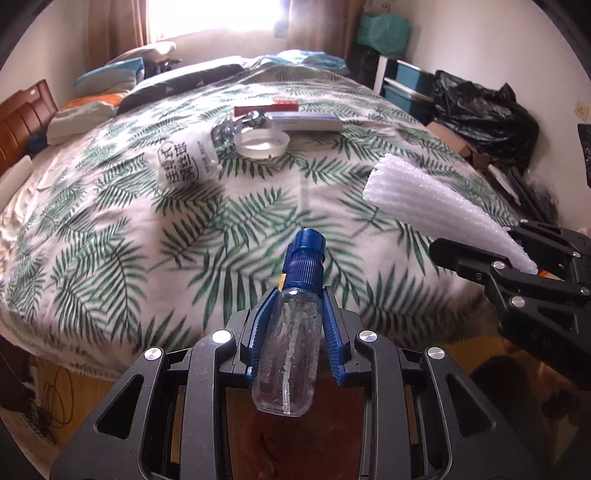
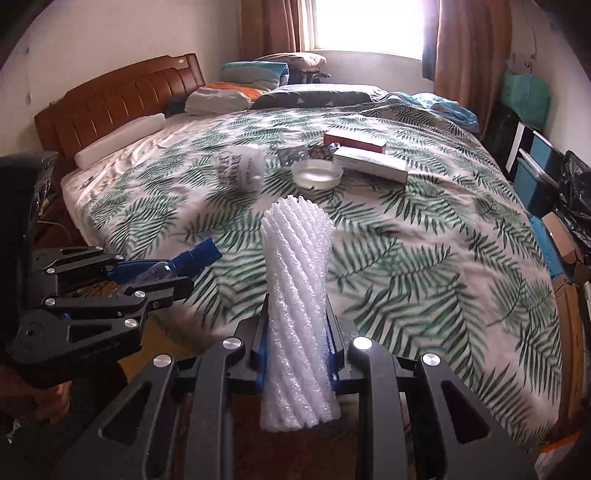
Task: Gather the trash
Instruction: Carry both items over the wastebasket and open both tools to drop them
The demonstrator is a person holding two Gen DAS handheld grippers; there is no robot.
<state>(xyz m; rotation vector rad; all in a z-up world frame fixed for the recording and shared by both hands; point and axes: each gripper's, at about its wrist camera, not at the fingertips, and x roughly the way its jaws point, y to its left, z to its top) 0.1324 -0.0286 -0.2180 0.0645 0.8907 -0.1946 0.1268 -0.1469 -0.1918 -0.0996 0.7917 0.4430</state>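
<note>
Setting: We hold two grippers above the near edge of a bed (image 2: 424, 280) spread with a white cover printed in green fern leaves, a bright window (image 2: 365, 26) behind it.
Left gripper (image 1: 297, 295): Our blue pads pinch a small clear plastic bottle (image 1: 290, 347) by its shoulders, its blue cap (image 1: 306, 251) pointing toward the bed; the bottle's base hangs back toward the camera over dark brown floor.
Right gripper (image 2: 297, 306): Our jaws are pressed on a rolled sleeve of white ribbed foam wrap (image 2: 297, 295), which stands up between them and flares at its far end.
From the other side: In the left wrist view the right gripper (image 1: 517, 266) shows at the right edge with the foam wrap (image 1: 424, 203) jutting out over the bedcover; in the right wrist view the left gripper (image 2: 162, 277) shows at the left with the bottle (image 2: 162, 271) clamped in it.
Trash on the bed: Clustered mid-bed lie a white bag with dark printed characters (image 1: 184, 162), a shallow round clear lid (image 1: 262, 142), a white box (image 2: 371, 164) and a red box (image 2: 354, 142) just behind it.
Surroundings: A wooden headboard (image 2: 118, 99) and pillows stand at the far left; a black plastic bag (image 1: 484, 114) and blue bins (image 1: 410, 88) sit beside the bed on the right.
</note>
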